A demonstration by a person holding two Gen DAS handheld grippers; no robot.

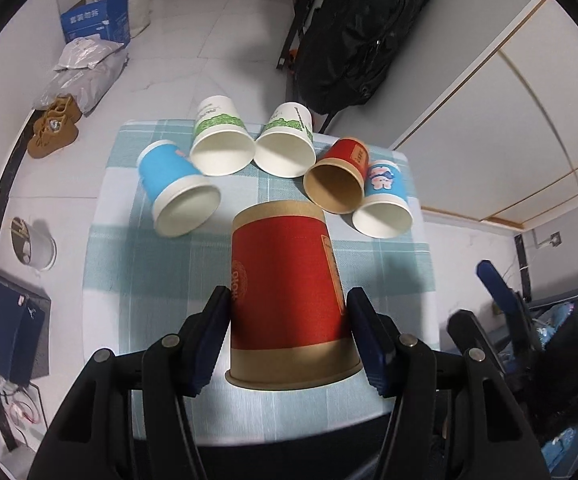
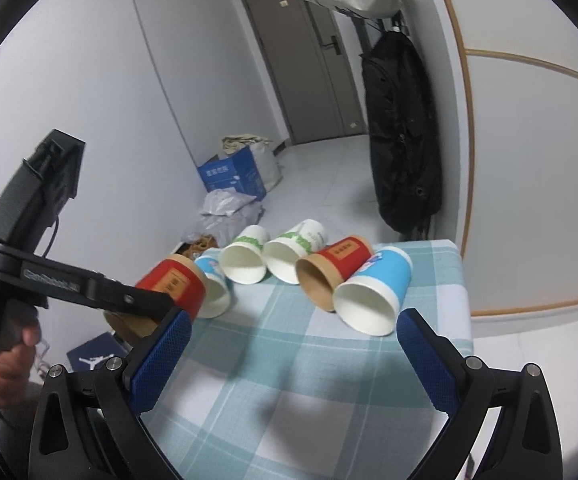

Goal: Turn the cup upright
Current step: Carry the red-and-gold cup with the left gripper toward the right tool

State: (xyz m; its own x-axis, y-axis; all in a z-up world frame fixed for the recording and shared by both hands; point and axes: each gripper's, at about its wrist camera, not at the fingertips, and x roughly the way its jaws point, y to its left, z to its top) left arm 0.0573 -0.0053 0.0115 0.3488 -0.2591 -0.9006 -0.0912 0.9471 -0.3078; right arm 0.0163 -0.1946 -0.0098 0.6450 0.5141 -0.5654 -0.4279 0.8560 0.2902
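Observation:
My left gripper (image 1: 287, 316) is shut on a red and tan paper cup (image 1: 285, 292), pads on both sides, its rim towards the camera and its base pointing away. In the right wrist view that cup (image 2: 173, 284) is held tilted above the table's left edge by the left gripper's fingers (image 2: 129, 300). My right gripper (image 2: 293, 344) is open and empty above the checked tablecloth (image 2: 289, 380). Several other cups lie on their sides: a blue one (image 1: 177, 192), two green-white ones (image 1: 221, 140) (image 1: 287, 140), a red one (image 1: 339, 178) and a blue one (image 1: 385, 200).
The small table has drops on all sides. A black coat (image 2: 403, 128) hangs at the back right. Boxes, bags and shoes (image 1: 55, 126) lie on the floor to the left. A Jordan shoebox (image 1: 1, 320) sits near the table's left side.

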